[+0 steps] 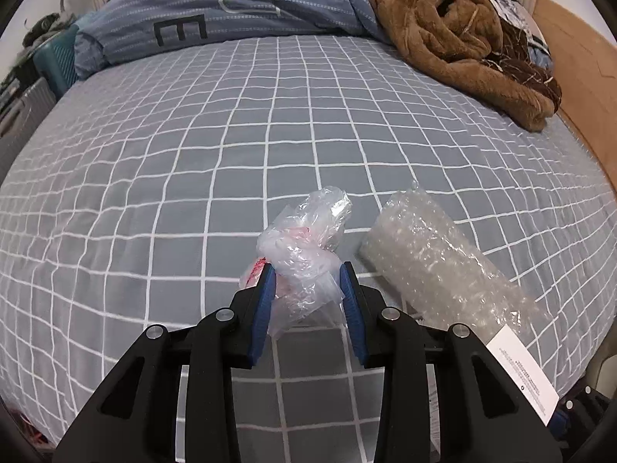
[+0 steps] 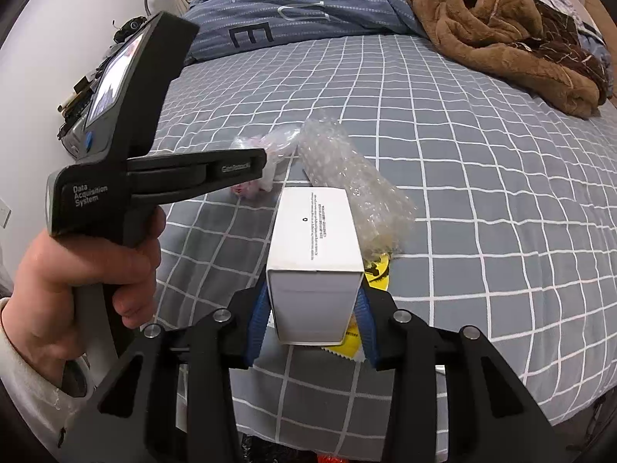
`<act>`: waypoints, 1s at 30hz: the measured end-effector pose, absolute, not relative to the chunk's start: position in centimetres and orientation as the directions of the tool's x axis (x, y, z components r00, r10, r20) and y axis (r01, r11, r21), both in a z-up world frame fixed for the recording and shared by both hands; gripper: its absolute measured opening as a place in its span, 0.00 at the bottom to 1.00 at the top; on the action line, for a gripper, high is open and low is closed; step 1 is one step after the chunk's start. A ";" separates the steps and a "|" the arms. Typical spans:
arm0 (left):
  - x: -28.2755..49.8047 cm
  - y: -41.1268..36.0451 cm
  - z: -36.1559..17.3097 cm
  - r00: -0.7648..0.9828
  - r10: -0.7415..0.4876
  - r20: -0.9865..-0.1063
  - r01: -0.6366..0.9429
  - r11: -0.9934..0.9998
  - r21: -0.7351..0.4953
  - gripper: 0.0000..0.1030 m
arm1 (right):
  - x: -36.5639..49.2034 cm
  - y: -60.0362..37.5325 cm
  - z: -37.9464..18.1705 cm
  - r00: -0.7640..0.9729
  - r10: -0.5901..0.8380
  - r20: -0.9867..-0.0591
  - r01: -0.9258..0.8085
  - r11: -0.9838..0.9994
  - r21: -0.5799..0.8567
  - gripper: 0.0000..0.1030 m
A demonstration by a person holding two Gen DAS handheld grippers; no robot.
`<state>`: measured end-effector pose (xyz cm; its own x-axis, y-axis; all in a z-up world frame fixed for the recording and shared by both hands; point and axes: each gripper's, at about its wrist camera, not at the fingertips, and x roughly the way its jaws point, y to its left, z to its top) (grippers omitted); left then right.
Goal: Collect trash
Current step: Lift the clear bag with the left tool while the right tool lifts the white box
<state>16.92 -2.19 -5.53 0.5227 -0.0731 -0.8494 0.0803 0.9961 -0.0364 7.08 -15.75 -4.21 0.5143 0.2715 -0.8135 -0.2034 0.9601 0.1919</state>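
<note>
On the grey bed sheet with its white grid (image 1: 231,162), the left tool (image 1: 308,281) has its blue pads pressed into a crumpled clear plastic bag with red print (image 1: 304,254), clamped on it near the bed's front edge. Just to the right lies a roll of clear bubble wrap (image 1: 432,262), touching the sheet and gripped by nothing. Further right, the right tool (image 2: 312,308) is closed on the near end of a white rectangular cardboard box (image 2: 314,247), whose far end sits against the bubble wrap. A yellow printed wrapper (image 2: 376,270) peeks out beneath the box. At the head of the bed sit a blue striped duvet (image 1: 239,7) and a brown fleece blanket (image 1: 455,34).

As I judge it, collection is midway: two pieces are in grip, while the bubble wrap and yellow wrapper remain, and no bin is in view.
</note>
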 end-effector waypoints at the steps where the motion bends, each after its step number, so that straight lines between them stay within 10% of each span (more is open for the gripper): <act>1: 16.7 -2.1 -5.4 0.526 -0.073 -0.847 0.077 0.996 -0.038 0.32 | 7.0 -15.8 -4.1 0.515 0.273 -0.812 -0.203 0.960 0.193 0.37; 30: 6.2 -0.4 0.9 0.586 -0.096 -0.804 0.052 0.995 -0.081 0.32 | 1.0 -16.2 -0.1 0.598 0.213 -0.772 -0.183 0.975 0.128 0.37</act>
